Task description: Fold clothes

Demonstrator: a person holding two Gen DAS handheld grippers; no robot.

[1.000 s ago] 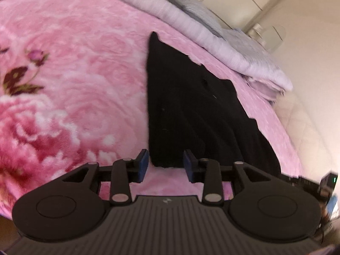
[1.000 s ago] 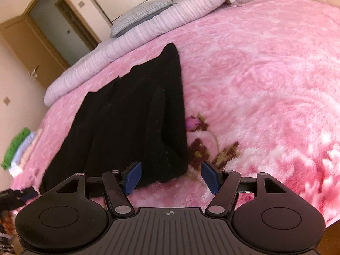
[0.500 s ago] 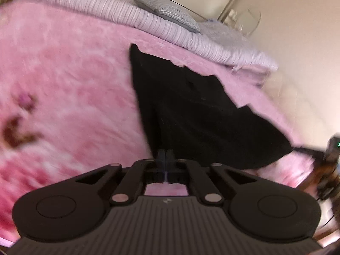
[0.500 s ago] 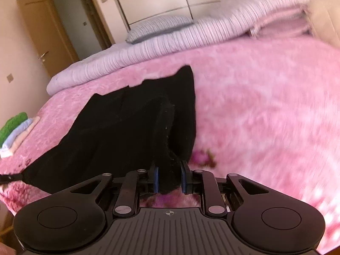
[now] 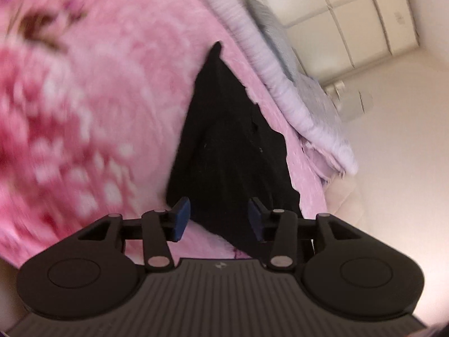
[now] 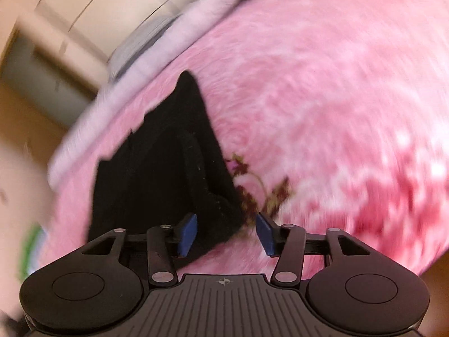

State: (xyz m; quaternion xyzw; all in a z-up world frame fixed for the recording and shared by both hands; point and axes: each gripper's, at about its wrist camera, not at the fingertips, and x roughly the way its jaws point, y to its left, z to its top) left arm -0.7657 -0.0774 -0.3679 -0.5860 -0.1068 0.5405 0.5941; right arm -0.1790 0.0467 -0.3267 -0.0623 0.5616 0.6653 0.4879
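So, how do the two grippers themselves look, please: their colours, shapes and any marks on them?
Both look the same. The left gripper and the right gripper have a dark grey ribbed body with a small pale emblem at its front edge. A round black disc sits on each side. Black linkage bars with silver pivot pins carry two fingers with blue pads. No cables, hands or sleeves are in view.

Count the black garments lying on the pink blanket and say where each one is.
1. The black garment lies on the pink blanket, its near edge between the opening pads of the left gripper and right gripper. More may lie out of view.
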